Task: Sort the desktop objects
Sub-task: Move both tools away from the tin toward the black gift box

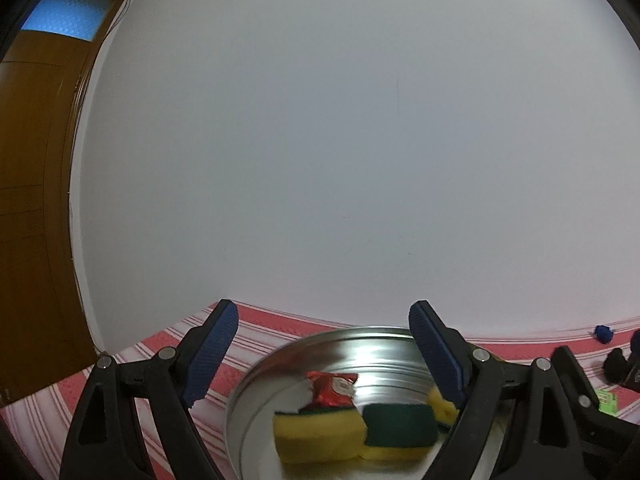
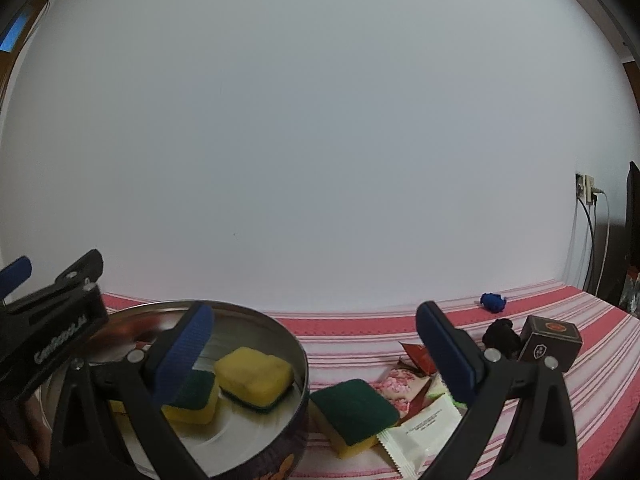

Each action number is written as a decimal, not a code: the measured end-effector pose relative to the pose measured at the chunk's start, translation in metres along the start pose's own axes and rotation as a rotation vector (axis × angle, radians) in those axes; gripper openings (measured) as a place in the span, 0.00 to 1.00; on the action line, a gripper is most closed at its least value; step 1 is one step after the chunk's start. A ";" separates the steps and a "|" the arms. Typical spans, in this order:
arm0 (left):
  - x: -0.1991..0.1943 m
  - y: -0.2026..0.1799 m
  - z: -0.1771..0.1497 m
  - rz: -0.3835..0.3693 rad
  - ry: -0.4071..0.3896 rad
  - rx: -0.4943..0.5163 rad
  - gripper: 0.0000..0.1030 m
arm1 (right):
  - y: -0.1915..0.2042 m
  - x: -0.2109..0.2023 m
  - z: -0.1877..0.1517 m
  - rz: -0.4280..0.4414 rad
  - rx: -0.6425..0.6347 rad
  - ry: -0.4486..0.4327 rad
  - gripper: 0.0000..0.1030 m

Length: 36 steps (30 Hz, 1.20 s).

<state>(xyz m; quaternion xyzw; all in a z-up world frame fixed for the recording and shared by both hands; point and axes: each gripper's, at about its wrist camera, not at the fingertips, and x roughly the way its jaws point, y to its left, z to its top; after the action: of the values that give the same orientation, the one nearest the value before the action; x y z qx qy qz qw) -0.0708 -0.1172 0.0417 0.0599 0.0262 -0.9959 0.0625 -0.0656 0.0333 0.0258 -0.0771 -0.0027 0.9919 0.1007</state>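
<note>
A round metal tin (image 1: 256, 376) (image 2: 296, 344) sits on the red striped cloth. It holds yellow-and-green sponges (image 1: 320, 432) (image 2: 254, 378) and a red snack packet (image 1: 332, 390). My left gripper (image 1: 324, 344) is open and empty above the tin. My right gripper (image 2: 316, 344) is open and empty, its left finger over the tin. Another sponge (image 2: 354, 408) lies green side up on the cloth beside the tin, next to white and pink packets (image 2: 424, 424).
A dark box (image 2: 550, 342), a black object (image 2: 502, 338) and a blue ball of yarn (image 2: 494, 302) (image 1: 603, 333) lie to the right. A green item (image 1: 606, 400) lies on the cloth. A white wall stands behind; a wooden door (image 1: 36, 200) is at left.
</note>
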 end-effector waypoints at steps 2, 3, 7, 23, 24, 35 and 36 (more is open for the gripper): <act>-0.005 -0.004 -0.005 0.002 -0.006 0.020 0.86 | -0.002 -0.002 -0.002 -0.011 -0.016 0.015 1.00; -0.007 -0.007 -0.008 -0.012 -0.003 0.032 0.86 | -0.005 -0.005 -0.002 -0.011 -0.021 0.030 1.00; -0.013 -0.017 -0.015 -0.054 0.009 0.067 0.86 | -0.023 -0.017 -0.005 -0.031 -0.002 0.046 1.00; -0.046 -0.028 -0.022 -0.178 0.051 0.039 0.93 | -0.104 -0.046 -0.015 -0.106 0.047 0.143 1.00; -0.046 -0.030 -0.023 -0.189 0.057 0.038 0.93 | -0.109 -0.046 -0.016 -0.110 0.029 0.151 1.00; -0.075 -0.089 -0.033 -0.393 0.148 0.139 0.93 | -0.214 -0.025 -0.030 -0.128 -0.145 0.340 1.00; -0.076 -0.095 -0.034 -0.408 0.158 0.148 0.93 | -0.223 -0.020 -0.031 -0.129 -0.164 0.360 1.00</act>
<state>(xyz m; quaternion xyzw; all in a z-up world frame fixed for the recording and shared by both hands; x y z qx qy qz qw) -0.0041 -0.0121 0.0217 0.1356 -0.0303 -0.9793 -0.1470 0.0027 0.2476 0.0026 -0.2607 -0.0705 0.9501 0.1563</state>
